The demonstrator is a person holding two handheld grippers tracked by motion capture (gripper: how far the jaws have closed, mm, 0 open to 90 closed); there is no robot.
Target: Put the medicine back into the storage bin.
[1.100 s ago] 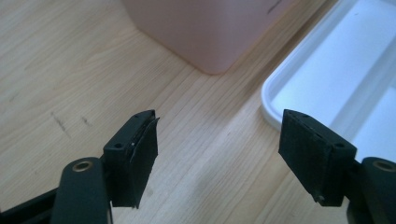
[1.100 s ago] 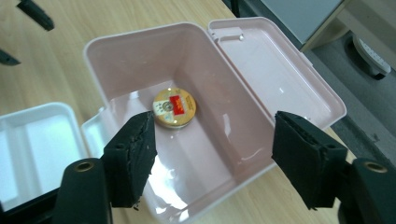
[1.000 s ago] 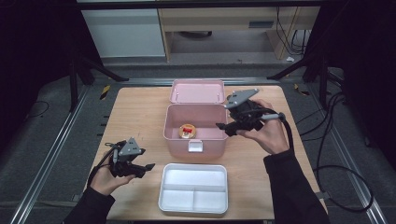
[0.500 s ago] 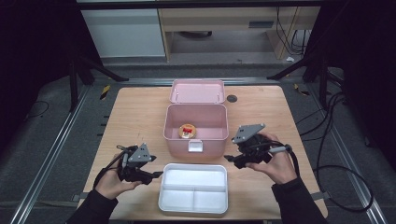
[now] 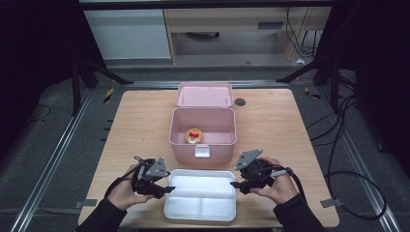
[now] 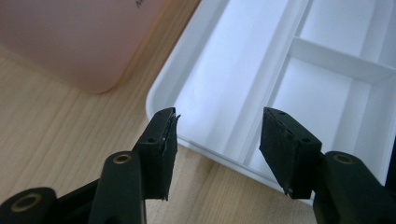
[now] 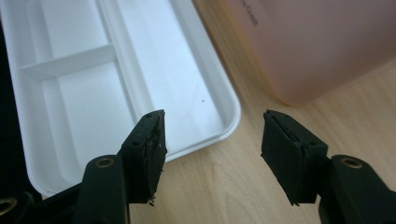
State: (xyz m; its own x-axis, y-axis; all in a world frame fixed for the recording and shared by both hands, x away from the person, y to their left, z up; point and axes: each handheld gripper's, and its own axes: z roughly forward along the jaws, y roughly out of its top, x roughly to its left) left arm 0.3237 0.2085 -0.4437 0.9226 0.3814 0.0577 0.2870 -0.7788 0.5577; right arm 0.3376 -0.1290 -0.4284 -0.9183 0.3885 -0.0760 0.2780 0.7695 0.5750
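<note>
Grippers flank the white divided tray (image 5: 200,195) at the table's (image 5: 140,121) near edge. Left gripper (image 5: 167,189) sits at the tray's left rim, jaws spread, straddling the rim's corner, nothing held. Tray lies just in front of the open pink box (image 5: 203,133), which holds a small round item (image 5: 194,136). Right gripper (image 5: 235,184) sits at the tray's right rim, jaws apart, empty.

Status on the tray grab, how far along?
Done: both grippers sit at the white divided tray's short ends, left gripper and right gripper, jaws open. In hand: nothing gripped yet. Left: close on the rims and lift; the pink box stands open behind.
</note>
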